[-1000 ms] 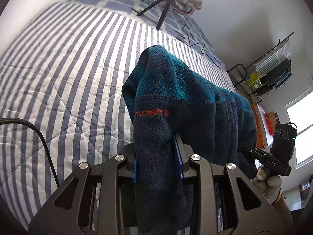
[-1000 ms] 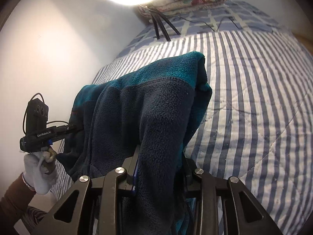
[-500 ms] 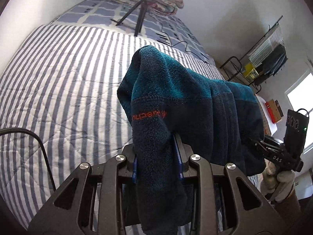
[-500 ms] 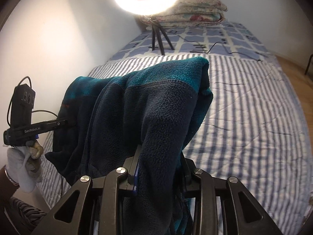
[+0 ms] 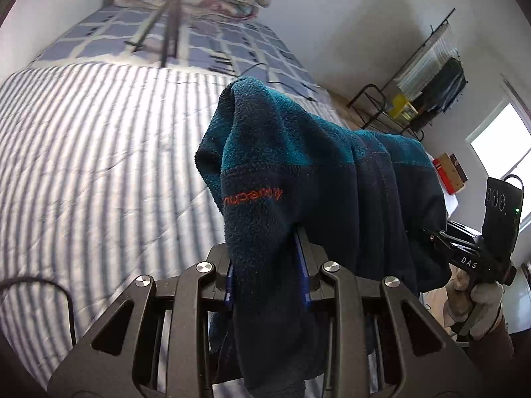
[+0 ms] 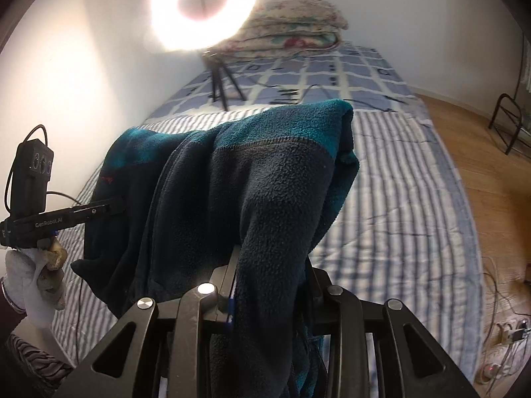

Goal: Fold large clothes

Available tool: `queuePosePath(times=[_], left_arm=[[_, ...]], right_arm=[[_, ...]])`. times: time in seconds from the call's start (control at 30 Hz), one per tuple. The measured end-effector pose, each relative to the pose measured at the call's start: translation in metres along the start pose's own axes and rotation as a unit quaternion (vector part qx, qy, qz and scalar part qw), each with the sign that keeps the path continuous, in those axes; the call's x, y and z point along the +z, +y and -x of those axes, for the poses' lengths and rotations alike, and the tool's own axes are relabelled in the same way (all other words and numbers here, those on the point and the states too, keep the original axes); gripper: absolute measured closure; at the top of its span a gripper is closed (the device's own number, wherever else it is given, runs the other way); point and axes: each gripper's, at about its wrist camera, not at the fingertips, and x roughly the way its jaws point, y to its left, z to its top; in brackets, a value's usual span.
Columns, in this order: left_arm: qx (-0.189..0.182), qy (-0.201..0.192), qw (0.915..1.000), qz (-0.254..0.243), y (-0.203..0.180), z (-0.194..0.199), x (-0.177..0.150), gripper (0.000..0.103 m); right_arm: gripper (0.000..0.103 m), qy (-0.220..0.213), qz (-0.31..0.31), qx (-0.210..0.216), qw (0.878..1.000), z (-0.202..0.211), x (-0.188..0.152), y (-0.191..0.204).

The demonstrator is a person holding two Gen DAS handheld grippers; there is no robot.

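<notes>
Left hand-held gripper (image 5: 267,262) clamped on one corner of the teal and navy fleece jacket (image 5: 318,179); right hand-held gripper (image 6: 270,268) clamped on the other corner, thick fleece filling both jaws; jacket hangs in the air above the striped bed (image 5: 99,152), stretched between the two grippers, body sagging below; orange chest logo (image 5: 252,195) faces the left camera; ring light on tripod (image 6: 204,6) and folded quilts (image 6: 295,26) at the far end of the bed, beyond the jacket; no fold visible yet; judged early stage: jacket lifted but not laid flat; laying out on the bed and all folds remain.
</notes>
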Motion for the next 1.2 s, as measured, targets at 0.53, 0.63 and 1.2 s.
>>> queuePosePath(times=[0.53,0.63,1.2], left_arm=[[-0.035,-0.016,0.9969,-0.069,-0.080,-0.121,0.100,0.076],[-0.036,-0.019,0.9966,-0.072,-0.090,-0.143,0.116,0.076],[-0.019,-0.038,0.9954,-0.086,-0.119,-0.252,0.199,0.077]], right_arm=[[0.075,-0.016,-0.055,-0.067,0.996,-0.022,0.076,-0.135],[0.075,-0.014,-0.055,-0.084,0.995,-0.030,0.093,-0.152],[0.076,-0.022,-0.068,-0.135,0.988,-0.106,0.181,-0.248]])
